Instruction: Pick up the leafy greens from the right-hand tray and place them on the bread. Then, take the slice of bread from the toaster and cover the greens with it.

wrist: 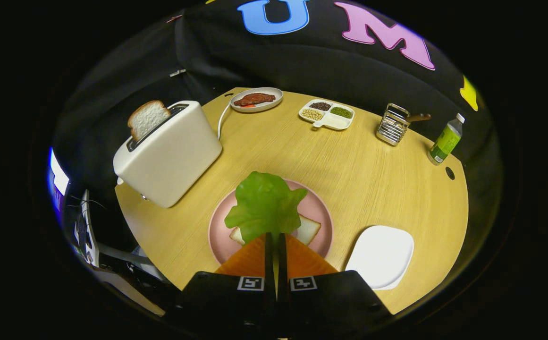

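A round, pale wooden table (373, 170) fills the booth. Black cloth wall (302, 61) hangs behind it. Lighting is even.

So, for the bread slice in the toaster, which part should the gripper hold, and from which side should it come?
Grip the top half of the bread slice standing upright out of the toaster slot, coming from above, one finger on each flat face. The gripper is now shut on the leafy greens.
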`<state>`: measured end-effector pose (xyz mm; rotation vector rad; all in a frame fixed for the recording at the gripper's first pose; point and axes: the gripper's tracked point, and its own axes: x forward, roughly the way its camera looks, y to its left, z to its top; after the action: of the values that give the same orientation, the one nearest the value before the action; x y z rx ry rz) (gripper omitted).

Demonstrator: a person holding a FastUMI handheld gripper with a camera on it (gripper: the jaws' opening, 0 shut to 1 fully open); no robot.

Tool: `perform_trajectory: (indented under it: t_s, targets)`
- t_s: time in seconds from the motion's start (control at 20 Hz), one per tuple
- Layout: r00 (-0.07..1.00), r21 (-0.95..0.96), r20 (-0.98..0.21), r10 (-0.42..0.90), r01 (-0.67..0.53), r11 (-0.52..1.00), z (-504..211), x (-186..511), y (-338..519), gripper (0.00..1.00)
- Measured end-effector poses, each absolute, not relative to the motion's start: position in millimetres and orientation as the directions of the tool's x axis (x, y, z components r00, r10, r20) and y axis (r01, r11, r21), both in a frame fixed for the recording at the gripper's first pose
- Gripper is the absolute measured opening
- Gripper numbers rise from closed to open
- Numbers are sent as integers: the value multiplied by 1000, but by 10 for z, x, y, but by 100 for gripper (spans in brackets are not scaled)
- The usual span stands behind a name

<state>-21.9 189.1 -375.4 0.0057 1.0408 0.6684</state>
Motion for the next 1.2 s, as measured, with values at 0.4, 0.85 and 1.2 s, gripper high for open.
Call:
perform_trajectory:
  t_s: [0.4,0.85,1.2]
  targets:
    - [351,233,-819,453,-517,823,-3862,-175,1888,100]
    - [462,298,-689,559,-523,799,-2797,3,2170,100]
    - [462,391,-595,658,-548,739,-1800,-26,3318,99]
